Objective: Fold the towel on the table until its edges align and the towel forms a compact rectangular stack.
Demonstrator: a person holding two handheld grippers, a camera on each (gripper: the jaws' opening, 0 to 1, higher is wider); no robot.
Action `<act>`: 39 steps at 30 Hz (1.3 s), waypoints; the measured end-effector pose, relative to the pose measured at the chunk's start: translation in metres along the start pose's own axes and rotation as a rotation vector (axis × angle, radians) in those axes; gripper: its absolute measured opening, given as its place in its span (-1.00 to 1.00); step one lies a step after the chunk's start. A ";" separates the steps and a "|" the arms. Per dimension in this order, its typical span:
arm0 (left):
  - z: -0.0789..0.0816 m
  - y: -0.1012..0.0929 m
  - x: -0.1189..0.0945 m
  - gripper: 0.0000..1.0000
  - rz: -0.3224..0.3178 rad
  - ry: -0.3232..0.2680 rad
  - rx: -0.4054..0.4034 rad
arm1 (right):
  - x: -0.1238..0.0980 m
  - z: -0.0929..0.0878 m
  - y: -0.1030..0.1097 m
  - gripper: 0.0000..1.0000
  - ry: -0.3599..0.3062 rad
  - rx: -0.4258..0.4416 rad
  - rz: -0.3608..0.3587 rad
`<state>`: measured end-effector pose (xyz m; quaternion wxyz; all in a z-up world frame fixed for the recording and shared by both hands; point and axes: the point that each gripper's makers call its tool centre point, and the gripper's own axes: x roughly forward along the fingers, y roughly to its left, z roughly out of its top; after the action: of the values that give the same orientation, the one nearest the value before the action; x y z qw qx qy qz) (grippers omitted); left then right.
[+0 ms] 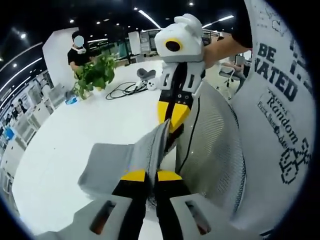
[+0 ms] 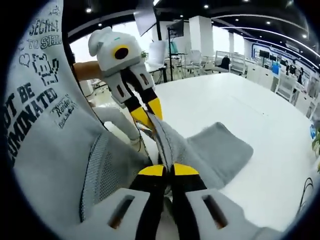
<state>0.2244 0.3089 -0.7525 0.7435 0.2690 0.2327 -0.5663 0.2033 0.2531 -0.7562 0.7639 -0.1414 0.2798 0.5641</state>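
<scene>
While both grippers hang over the near edge of the white table (image 1: 75,145), each pinches the same raised fold of the grey towel (image 1: 115,162). Seen from the left gripper view, the left gripper (image 1: 151,176) has its yellow-tipped jaws pressed together on the towel's upper edge, and the cloth rises from there in a ridge to the right gripper (image 1: 174,119), whose jaws close on the ridge's far end. Beyond the ridge, the rest of the towel drapes down flat onto the table, its far edge resting on the surface.

From the right gripper view, the right gripper (image 2: 168,170) clamps the towel (image 2: 210,150) at its near end, and the left gripper (image 2: 150,116) grips the far end of the same ridge; a flat grey flap spreads out from the ridge across the table (image 2: 260,125).

Beside the towel, off the table's edge, stands a mesh-backed chair (image 1: 215,145), and next to it a person's white printed shirt (image 1: 280,100). Far across the table from the towel sit a potted green plant (image 1: 92,75) and a coil of black cable (image 1: 125,90); another person (image 1: 78,50) stands behind the plant.
</scene>
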 end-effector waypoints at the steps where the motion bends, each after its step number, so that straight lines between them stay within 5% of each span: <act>1: 0.001 0.000 -0.002 -0.90 -0.005 -0.010 -0.015 | 0.000 0.001 0.003 -0.97 0.003 -0.003 0.006; 21: -0.012 -0.002 0.011 -0.88 -0.052 0.034 0.026 | 0.004 0.002 -0.012 -0.96 0.022 -0.002 -0.031; 29: -0.008 0.030 0.016 -0.88 -0.014 0.021 0.012 | 0.004 0.018 -0.041 -0.96 0.000 0.033 -0.091; 39: 0.006 0.084 0.021 -0.86 0.012 -0.027 -0.055 | 0.005 0.043 -0.086 -0.95 -0.051 0.190 -0.134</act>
<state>0.3112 0.3078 -0.7502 0.7571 0.2422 0.2365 -0.5587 0.2969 0.2515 -0.7332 0.8166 -0.0726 0.3024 0.4862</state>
